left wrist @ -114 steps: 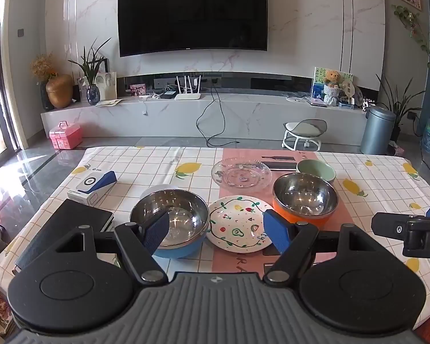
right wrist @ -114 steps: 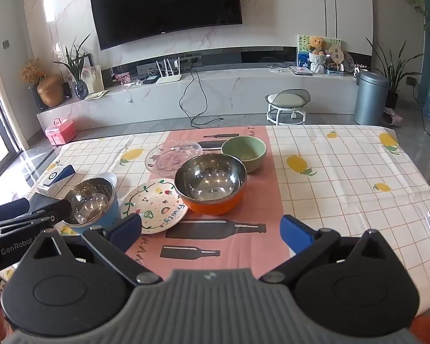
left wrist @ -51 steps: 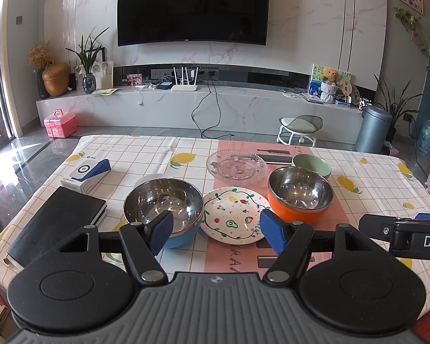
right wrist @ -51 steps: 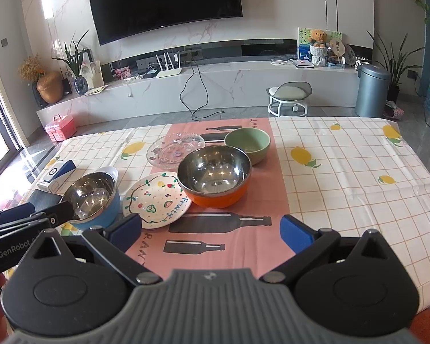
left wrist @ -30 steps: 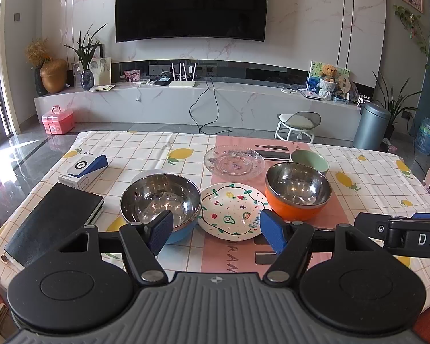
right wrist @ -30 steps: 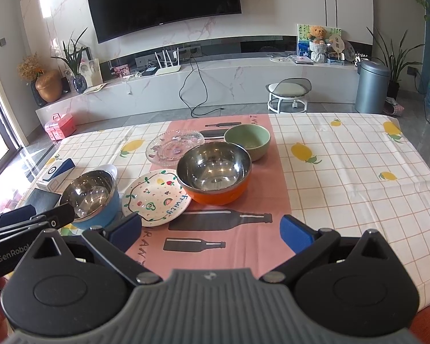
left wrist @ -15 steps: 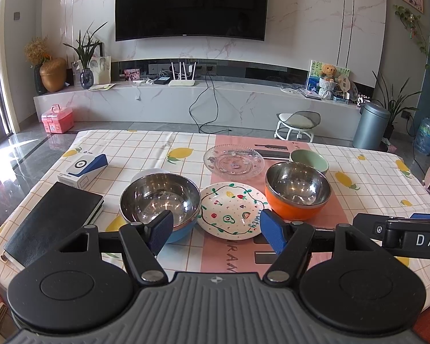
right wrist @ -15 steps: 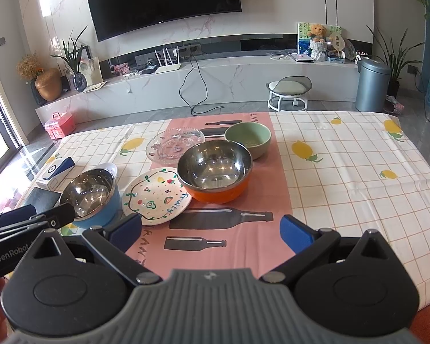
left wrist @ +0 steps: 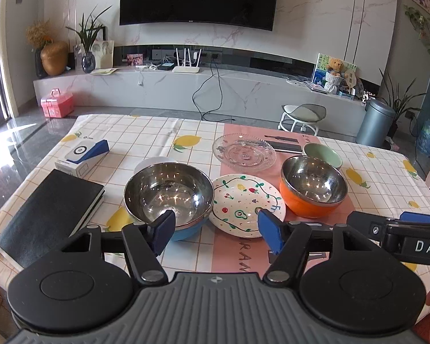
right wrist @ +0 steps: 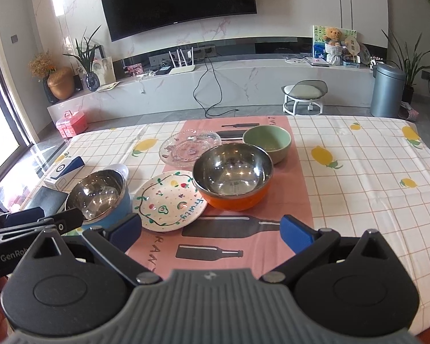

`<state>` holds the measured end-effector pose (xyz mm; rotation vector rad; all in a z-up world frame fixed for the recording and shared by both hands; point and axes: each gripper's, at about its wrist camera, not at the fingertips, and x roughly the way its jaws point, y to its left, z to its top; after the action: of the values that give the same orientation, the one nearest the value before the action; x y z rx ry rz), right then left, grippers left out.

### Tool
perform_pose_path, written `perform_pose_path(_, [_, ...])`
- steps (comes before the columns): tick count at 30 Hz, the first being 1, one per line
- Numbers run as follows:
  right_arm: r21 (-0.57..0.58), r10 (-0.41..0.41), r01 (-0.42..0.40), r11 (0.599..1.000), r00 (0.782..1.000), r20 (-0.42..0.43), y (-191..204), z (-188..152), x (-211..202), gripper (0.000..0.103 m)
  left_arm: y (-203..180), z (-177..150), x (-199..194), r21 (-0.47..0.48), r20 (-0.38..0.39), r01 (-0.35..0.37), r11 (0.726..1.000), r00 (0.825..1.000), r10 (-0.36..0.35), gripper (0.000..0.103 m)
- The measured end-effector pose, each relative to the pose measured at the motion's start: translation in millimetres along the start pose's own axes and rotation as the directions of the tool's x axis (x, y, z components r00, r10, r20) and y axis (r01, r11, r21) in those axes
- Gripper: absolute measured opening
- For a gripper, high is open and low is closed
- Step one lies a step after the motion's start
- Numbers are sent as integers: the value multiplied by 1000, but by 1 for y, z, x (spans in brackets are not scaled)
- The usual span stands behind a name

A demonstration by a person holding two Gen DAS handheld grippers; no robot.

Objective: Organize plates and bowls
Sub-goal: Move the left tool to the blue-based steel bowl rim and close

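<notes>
A steel bowl with a blue outside (left wrist: pixel 169 192) stands nearest to my left gripper (left wrist: pixel 215 223). Its jaws are closing, still wide apart, just short of the bowl's near rim, and nothing is pressed between them. Right of that bowl lies a painted fruit plate (left wrist: pixel 246 203), then a steel bowl with an orange outside (left wrist: pixel 312 186). Behind them sit a clear glass plate (left wrist: pixel 243 152) and a green bowl (left wrist: pixel 324 153). My right gripper (right wrist: pixel 210 229) hangs open over the pink runner, in front of the orange bowl (right wrist: pixel 232 175) and the painted plate (right wrist: pixel 169 200).
A small white bowl (left wrist: pixel 152 162) peeks out behind the blue bowl. A black notebook (left wrist: pixel 48 209) and a white and blue box (left wrist: pixel 83 154) lie at the left of the table (left wrist: pixel 134 132). The checked cloth (right wrist: pixel 358 189) right of the runner is bare.
My left gripper has moved a little forward toward the blue bowl, and its fingers stand slightly closer together. The right gripper and the dishes have kept still.
</notes>
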<state>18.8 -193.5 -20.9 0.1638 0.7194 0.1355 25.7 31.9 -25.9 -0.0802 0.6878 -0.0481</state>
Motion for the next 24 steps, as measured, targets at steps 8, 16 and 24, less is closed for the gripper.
perform_pose_path(8, [24, 96, -95, 995, 995, -31, 14, -4, 51, 81, 45, 7, 32, -108, -28, -21, 994, 999, 18, 50])
perform_pose_path(16, [61, 186, -181, 982, 978, -96, 49, 6, 100, 59, 97, 13, 65, -241, -83, -139, 960, 989, 123, 32])
perform_pose_path(24, [61, 217, -210, 976, 961, -170, 88, 20, 142, 56, 118, 18, 97, -303, -135, -127, 944, 987, 90, 32])
